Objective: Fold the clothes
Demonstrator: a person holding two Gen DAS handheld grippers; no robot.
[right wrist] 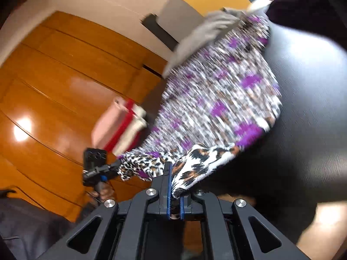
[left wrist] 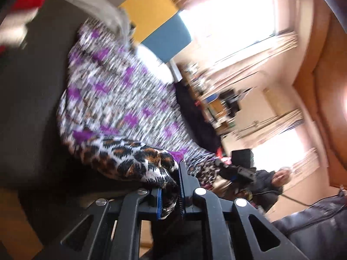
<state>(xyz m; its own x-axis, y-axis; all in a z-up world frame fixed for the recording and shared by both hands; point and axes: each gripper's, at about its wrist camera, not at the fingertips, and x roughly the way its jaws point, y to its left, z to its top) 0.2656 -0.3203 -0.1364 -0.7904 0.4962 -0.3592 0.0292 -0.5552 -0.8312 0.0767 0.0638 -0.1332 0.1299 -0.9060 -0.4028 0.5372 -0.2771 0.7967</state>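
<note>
jaws of your left gripper [left wrist: 170, 191] and right gripper [right wrist: 175, 191] are each clamped on the near hem of the leopard-and-purple garment [left wrist: 112, 91]. cloth stretches from both over the dark table [left wrist: 32, 75], toward the grey clothes [right wrist: 201, 36].

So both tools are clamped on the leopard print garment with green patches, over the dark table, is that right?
Not quite. The patches are purple, not green, as the right wrist view shows. The rest holds: the left tool and the right tool are both clamped on the leopard print garment over the dark table.
</note>
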